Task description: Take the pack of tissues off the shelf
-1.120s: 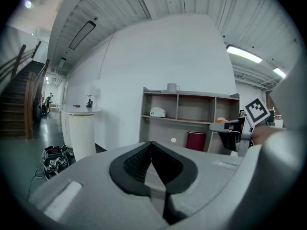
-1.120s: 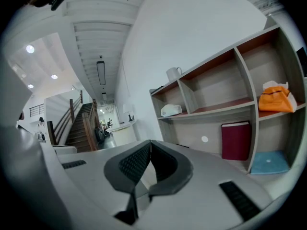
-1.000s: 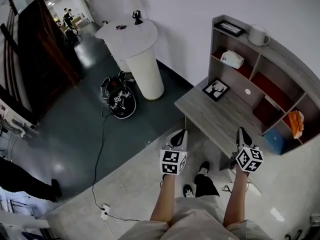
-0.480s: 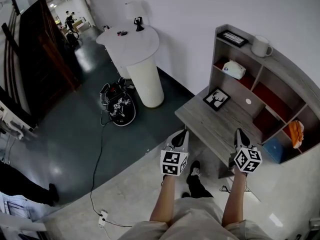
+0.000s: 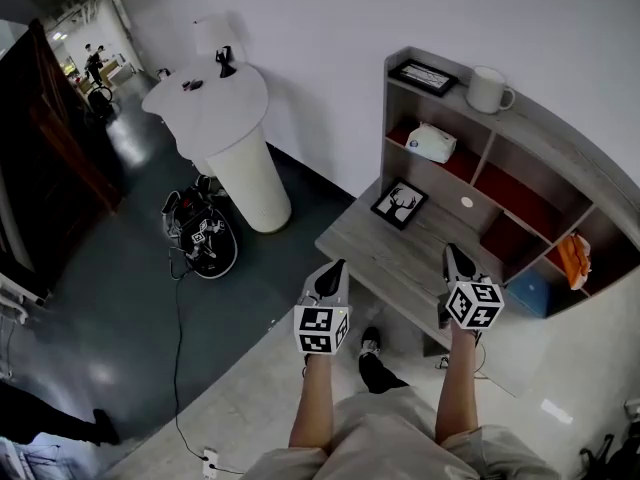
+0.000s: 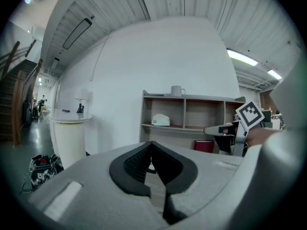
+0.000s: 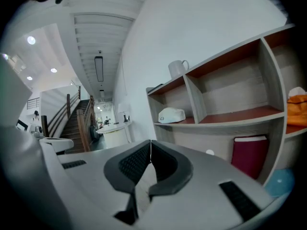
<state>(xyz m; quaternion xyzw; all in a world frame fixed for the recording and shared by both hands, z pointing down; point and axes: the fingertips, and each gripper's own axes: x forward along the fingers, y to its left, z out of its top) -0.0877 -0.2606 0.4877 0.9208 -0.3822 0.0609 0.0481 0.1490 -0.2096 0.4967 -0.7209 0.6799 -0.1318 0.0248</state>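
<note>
Tissues in a white pack (image 5: 432, 143) lie in the upper left compartment of the shelf unit (image 5: 484, 158), on its red floor, near the left wall, with empty space above the pack and to its right as far as the divider. The compartment is open at the front. A mug (image 5: 490, 89) and a framed picture (image 5: 423, 76) stand on the top board above it. Below, the desk (image 5: 370, 248) is mostly bare; a deer picture (image 5: 399, 204) lies at the back, under the pack's compartment.

The left gripper (image 5: 336, 266) and the right gripper (image 5: 452, 253) point toward the shelf side by side, well apart, both showing over the desk's front edge in the head view. Each has its jaws pressed together with nothing between them, well short of the pack.

Left of the desk the floor lies open as far as a white round pedestal table (image 5: 215, 108), with a black bag (image 5: 200, 243) and a cable (image 5: 178, 348) lying there; only the head view shows these on the floor. The left gripper view shows the pack (image 6: 160, 120) straight ahead above its closed jaws, with the right gripper (image 6: 225, 130) and its marker cube off to the right. The right gripper view sees the pack (image 7: 171, 115) from the side, a red box (image 7: 249, 157) in a lower compartment, and a staircase (image 7: 72, 114) far off to the left
</note>
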